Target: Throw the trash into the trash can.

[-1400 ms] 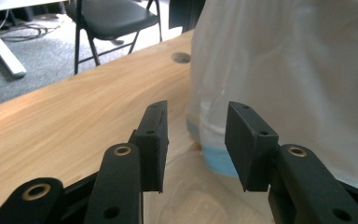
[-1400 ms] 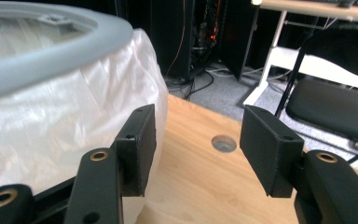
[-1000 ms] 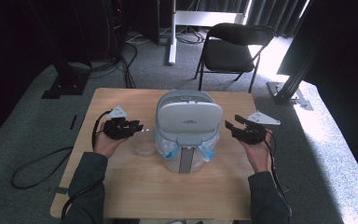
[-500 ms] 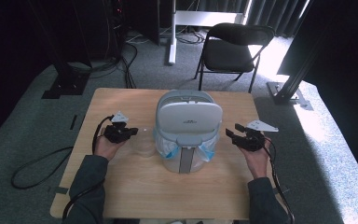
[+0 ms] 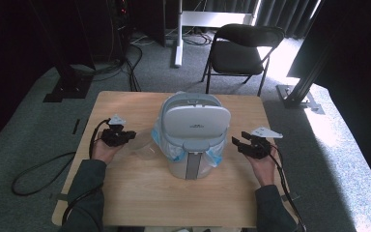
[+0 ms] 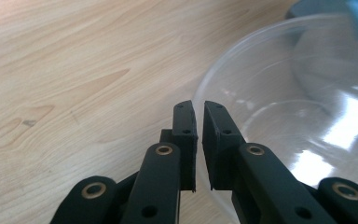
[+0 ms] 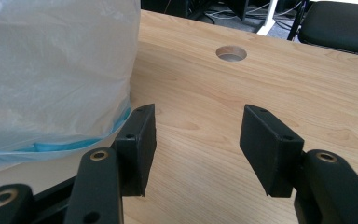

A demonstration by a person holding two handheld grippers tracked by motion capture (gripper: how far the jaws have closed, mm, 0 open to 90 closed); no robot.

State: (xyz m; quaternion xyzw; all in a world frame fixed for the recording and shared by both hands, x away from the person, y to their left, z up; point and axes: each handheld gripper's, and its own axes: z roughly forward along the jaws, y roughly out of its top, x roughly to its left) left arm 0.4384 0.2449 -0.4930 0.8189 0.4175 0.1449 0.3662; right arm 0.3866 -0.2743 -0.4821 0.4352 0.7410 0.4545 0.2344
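A grey lidded bin (image 5: 193, 130) lined with a thin white and blue plastic bag (image 7: 51, 70) stands mid-table. Left of it lies a clear plastic bowl (image 5: 145, 147). My left gripper (image 5: 130, 136) sits low at the bowl's left rim. In the left gripper view its jaws (image 6: 199, 109) have just been opening and now stand a thin slit apart, right at the bowl (image 6: 298, 116) rim. Whether the rim is in the slit I cannot tell. My right gripper (image 5: 235, 142) is open beside the bin's right side. Between its jaws (image 7: 198, 114) there is just bare wood.
The wooden table (image 5: 135, 193) has a round cable hole (image 7: 231, 52) at its far side. A black folding chair (image 5: 241, 53) stands beyond the table. Cables trail from both grippers over the table's near edge.
Both hands have sunk toward the tabletop. The left gripper has come up to the clear bowl's rim.
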